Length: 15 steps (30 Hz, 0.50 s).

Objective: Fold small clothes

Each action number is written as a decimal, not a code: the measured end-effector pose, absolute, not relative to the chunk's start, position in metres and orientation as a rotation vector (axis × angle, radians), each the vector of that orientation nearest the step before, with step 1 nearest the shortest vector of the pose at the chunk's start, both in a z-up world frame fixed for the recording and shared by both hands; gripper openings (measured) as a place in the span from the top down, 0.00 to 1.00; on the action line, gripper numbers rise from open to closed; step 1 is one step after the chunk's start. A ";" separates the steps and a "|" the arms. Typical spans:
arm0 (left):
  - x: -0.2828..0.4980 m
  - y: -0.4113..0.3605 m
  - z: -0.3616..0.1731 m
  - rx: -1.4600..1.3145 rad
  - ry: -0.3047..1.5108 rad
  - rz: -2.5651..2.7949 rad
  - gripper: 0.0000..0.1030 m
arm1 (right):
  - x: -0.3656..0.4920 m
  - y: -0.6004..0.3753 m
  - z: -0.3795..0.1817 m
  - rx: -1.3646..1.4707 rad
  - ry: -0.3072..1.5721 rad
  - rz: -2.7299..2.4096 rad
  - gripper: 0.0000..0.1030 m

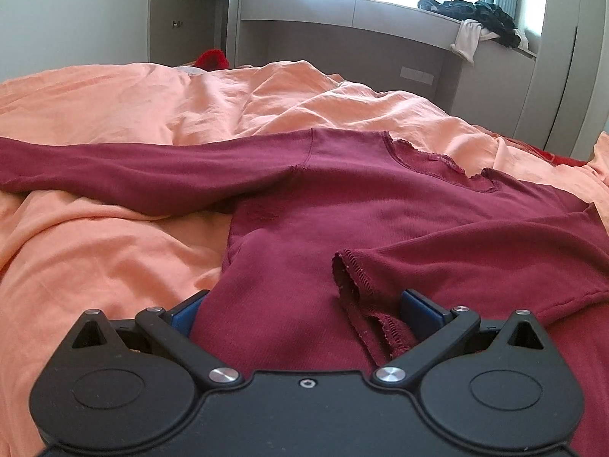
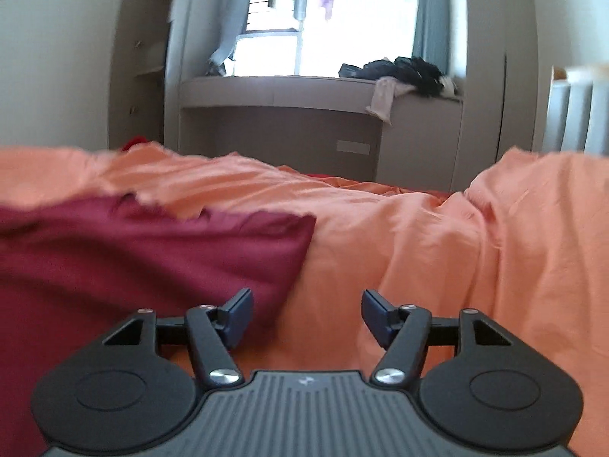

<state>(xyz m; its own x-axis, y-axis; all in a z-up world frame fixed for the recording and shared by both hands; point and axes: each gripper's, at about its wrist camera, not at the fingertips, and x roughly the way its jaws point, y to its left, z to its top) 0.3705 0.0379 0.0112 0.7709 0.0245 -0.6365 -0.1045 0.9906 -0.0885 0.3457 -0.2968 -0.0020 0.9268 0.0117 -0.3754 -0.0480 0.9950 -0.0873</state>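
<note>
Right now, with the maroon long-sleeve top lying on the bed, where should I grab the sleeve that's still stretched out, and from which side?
Probably take the outstretched sleeve of the maroon top near its far cuff end, coming from the left. It lies flat and straight across the orange duvet, so that end lifts cleanly and folds over the body, like the other sleeve already lying across it.

One maroon long-sleeved top lies at the centre, with two sleeves: one toward 9 o'clock, one folded in from 3 o'clock. One orange bedcover lies beneath. One heap of dark clothes sits at 1 o'clock.
</note>
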 end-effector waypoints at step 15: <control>0.369 0.035 0.011 -0.117 0.683 0.073 0.00 | 0.355 -0.255 -0.030 -0.344 0.337 0.053 0.91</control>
<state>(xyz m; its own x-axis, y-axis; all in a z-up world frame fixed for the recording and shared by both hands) 0.3686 0.0354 0.0106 0.7736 0.0291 -0.6330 -0.1056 0.9909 -0.0834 0.3552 -0.2545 -0.0298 0.9431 -0.0054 -0.3326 -0.1080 0.9407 -0.3215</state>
